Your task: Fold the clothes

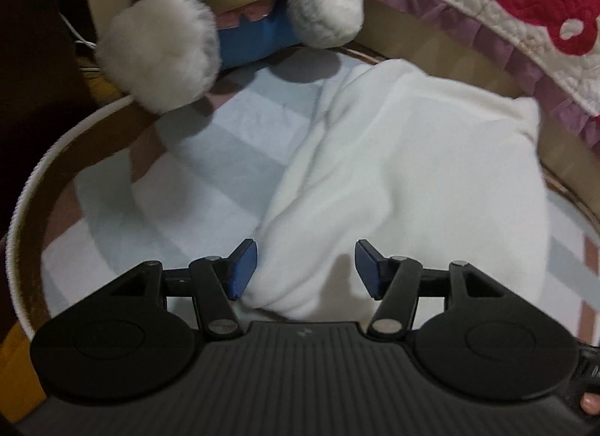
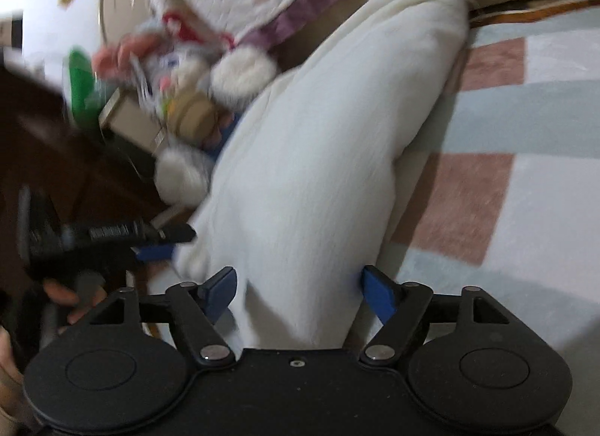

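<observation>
The white cloth [image 1: 393,173] lies bunched on the checked blanket [image 1: 210,158], beside the stuffed toy [image 1: 161,50]. The left claw [image 1: 305,269] and right claw [image 2: 298,295] both stand apart around its near end. A shallow pinch could let the soft cloth slip out.

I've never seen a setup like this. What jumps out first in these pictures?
A big white garment sprawls across a pastel checked sheet, filling the middle. Both the left gripper and the right gripper sit open at its near end, blue pads apart. Behind, a fluffy grey-and-white plush toy sits at the bed's edge.
</observation>
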### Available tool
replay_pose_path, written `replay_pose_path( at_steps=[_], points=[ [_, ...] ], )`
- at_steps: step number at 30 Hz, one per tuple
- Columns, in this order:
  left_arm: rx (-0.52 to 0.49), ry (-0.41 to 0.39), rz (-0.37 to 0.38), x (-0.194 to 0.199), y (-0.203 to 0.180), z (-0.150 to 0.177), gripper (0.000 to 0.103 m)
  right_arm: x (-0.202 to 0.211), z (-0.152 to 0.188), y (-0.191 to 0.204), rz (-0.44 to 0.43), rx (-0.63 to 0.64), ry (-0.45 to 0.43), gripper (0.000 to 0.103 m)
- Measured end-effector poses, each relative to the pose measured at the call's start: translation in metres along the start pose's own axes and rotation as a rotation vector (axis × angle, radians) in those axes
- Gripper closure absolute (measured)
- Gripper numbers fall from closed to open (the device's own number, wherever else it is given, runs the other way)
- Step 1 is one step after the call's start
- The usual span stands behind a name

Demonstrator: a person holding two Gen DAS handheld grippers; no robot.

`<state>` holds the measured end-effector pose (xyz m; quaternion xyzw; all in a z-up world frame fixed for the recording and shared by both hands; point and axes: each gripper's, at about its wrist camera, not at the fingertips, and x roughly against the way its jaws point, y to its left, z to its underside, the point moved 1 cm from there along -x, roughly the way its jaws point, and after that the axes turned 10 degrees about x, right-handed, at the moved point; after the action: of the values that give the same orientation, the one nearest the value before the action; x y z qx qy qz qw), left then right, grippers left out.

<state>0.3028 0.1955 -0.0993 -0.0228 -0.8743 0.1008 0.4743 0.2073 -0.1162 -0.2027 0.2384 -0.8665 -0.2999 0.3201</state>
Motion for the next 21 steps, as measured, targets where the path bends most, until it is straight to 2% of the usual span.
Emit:
replay_pose_path(
  at_steps=[2,4,6,8,10,11,13,16,18,19,21],
  points=[
    [0.007,-0.028,-0.009,0.002,0.004,-0.001,0.046,-0.006,0.004,0.01,0.003,0.039,0.029,0.023],
    [-0.005,-0.056,0.019,0.009,-0.003,-0.007,0.046,-0.013,0.007,0.019,0.006,0.078,0.059,0.062],
    [-0.02,-0.084,0.052,0.018,-0.01,-0.015,0.046,-0.004,0.005,0.023,-0.042,0.038,0.068,0.067],
    [-0.107,-0.091,0.075,0.019,-0.028,-0.011,0.046,0.008,0.001,0.02,-0.075,-0.058,0.08,0.068],
    [-0.196,-0.08,0.079,0.013,-0.046,-0.003,0.046,0.001,0.005,0.017,-0.024,-0.041,0.149,0.068],
    [-0.226,-0.055,0.045,0.003,-0.053,0.004,0.046,-0.003,0.009,0.017,0.008,-0.007,0.175,0.068],
    [-0.257,-0.022,0.0,-0.013,-0.061,0.016,0.047,-0.002,0.015,0.019,-0.003,0.0,0.164,0.067],
    [-0.291,-0.042,-0.062,-0.023,-0.066,0.03,0.046,0.007,0.014,0.025,-0.017,0.054,0.186,0.066],
    [-0.304,-0.049,-0.083,-0.022,-0.069,0.033,0.047,0.013,0.012,0.031,-0.019,0.122,0.215,0.065],
    [-0.317,-0.06,-0.087,-0.017,-0.073,0.034,0.05,0.017,0.011,0.034,-0.022,0.152,0.229,0.064],
    [-0.35,-0.106,-0.074,-0.005,-0.081,0.035,0.05,0.027,0.006,0.037,-0.038,0.178,0.223,0.064]
  ],
)
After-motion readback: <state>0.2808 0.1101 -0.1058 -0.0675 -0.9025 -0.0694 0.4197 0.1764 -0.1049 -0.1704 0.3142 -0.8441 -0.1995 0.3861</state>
